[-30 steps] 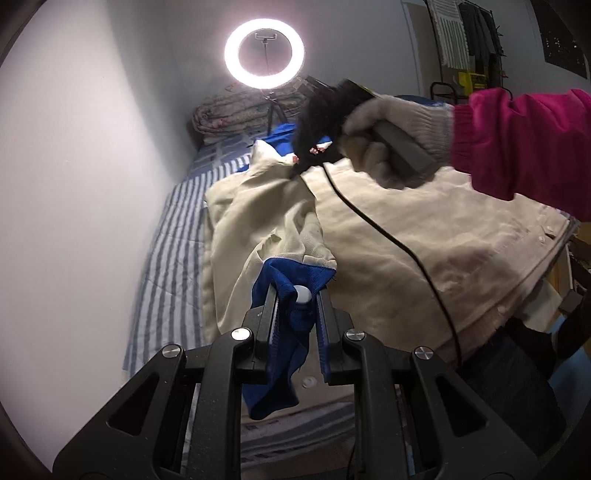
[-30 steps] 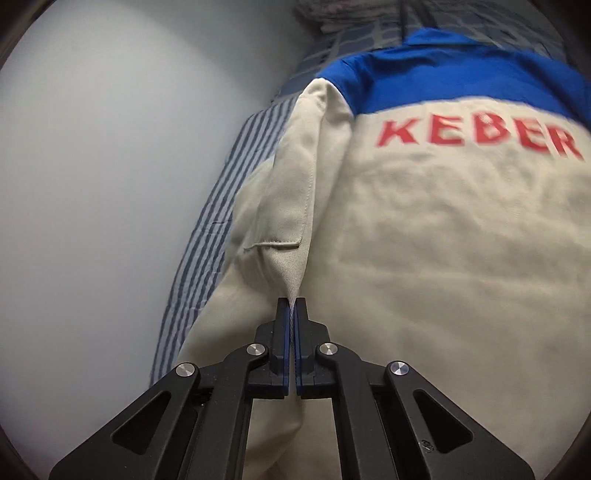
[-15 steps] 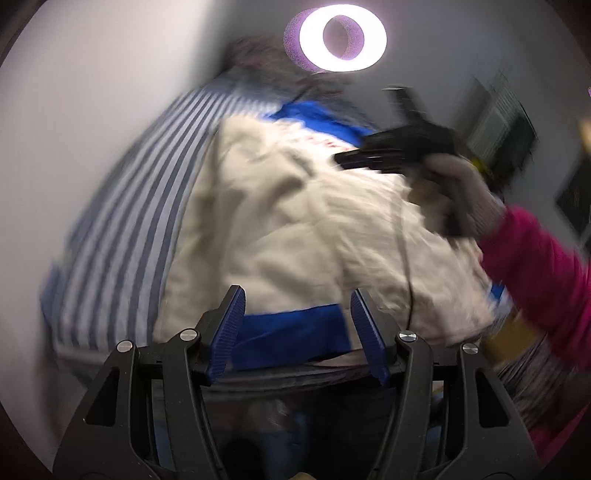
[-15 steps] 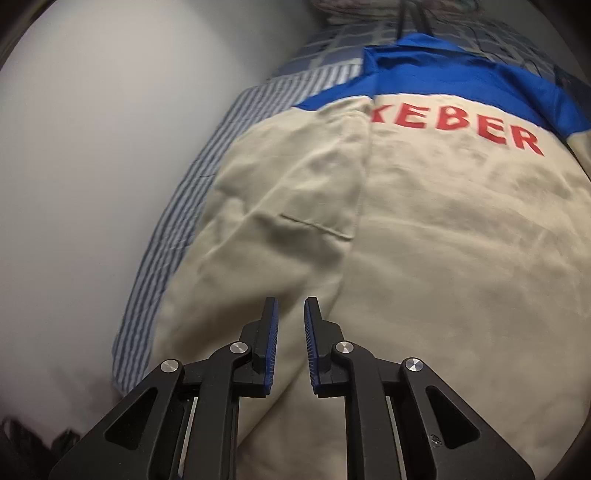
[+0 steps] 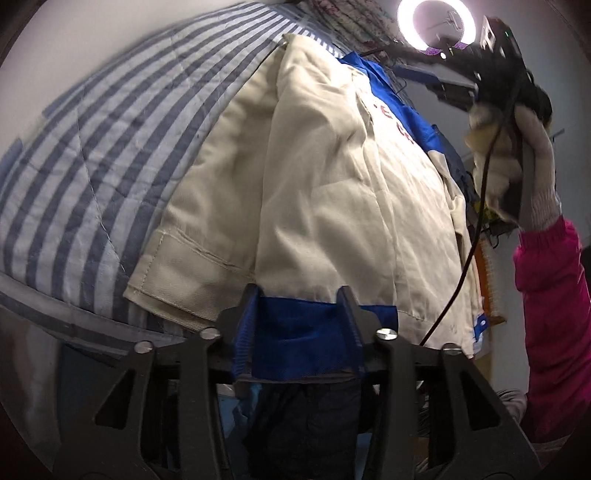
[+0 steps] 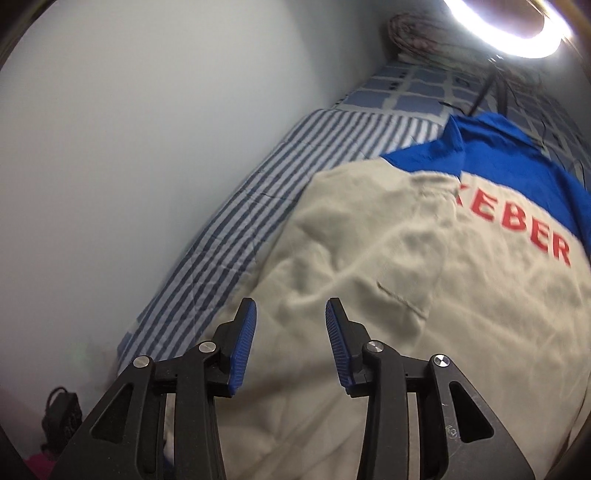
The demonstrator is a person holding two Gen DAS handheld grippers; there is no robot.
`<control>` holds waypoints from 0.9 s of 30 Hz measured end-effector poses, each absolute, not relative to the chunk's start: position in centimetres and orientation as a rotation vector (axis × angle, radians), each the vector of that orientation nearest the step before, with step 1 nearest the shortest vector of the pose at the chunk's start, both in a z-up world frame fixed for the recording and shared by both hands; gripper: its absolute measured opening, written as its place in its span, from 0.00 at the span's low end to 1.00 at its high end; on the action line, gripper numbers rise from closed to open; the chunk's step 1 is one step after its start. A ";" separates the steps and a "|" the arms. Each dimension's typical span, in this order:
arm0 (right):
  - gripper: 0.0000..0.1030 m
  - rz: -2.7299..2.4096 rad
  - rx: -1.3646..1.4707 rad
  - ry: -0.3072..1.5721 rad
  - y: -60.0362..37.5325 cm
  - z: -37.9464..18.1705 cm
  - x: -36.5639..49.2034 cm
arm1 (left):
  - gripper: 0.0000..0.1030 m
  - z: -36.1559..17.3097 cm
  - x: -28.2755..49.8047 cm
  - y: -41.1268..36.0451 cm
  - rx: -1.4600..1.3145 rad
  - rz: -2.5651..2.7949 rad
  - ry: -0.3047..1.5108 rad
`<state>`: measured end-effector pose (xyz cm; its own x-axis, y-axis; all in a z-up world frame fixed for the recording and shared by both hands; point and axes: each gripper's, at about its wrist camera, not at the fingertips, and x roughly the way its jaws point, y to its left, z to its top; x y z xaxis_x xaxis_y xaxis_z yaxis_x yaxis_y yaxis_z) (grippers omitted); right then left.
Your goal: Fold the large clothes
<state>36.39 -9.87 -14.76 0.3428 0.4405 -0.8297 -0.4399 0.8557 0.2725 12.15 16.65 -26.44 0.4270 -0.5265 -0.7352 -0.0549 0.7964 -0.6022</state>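
A beige jacket [image 5: 332,177] with a blue yoke and red letters lies back-up on the striped bed [image 5: 92,166]. One sleeve is folded over its body, and its blue cuff [image 5: 295,339] rests at the near hem. My left gripper [image 5: 297,295] hovers over that cuff. Its jaws are closing, the cuff shows between and beyond them, and the pads do not press it. My right gripper [image 6: 291,306] hangs above the jacket [image 6: 406,295]. Its jaws are opening with nothing between them. A gloved hand [image 5: 532,155] holds it at the upper right.
A ring light [image 5: 436,22] glares at the head of the bed. A grey wall [image 6: 129,147] runs along the bed's far side. A black cable [image 5: 465,266] dangles over the jacket's right edge beside a pink sleeve [image 5: 550,314]. A small black object [image 6: 61,413] sits on the floor.
The left gripper let go of the blue cuff, rolled and sank to the near hem. The right gripper released the beige fold, opened and rose.
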 end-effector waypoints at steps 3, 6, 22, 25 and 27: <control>0.37 0.548 -0.049 1.073 -7.1 -15.1 38.7 | 0.15 -27.2 12.3 17.4 -0.677 -0.331 1.102; 0.37 0.515 -0.069 1.091 -4.4 -16.5 41.4 | 0.07 -26.5 12.0 17.4 -0.655 -0.332 1.082; 0.01 0.320 -0.198 1.171 0.9 -23.7 46.7 | 0.04 -23.0 10.5 18.6 -0.565 -0.316 0.984; 0.01 0.350 -0.097 1.112 0.9 -22.2 47.1 | 0.03 -23.1 9.8 21.2 -0.595 -0.231 0.963; 0.01 0.371 -0.122 1.100 1.9 -22.8 47.1 | 0.04 -24.2 10.2 22.0 -0.602 -0.196 1.007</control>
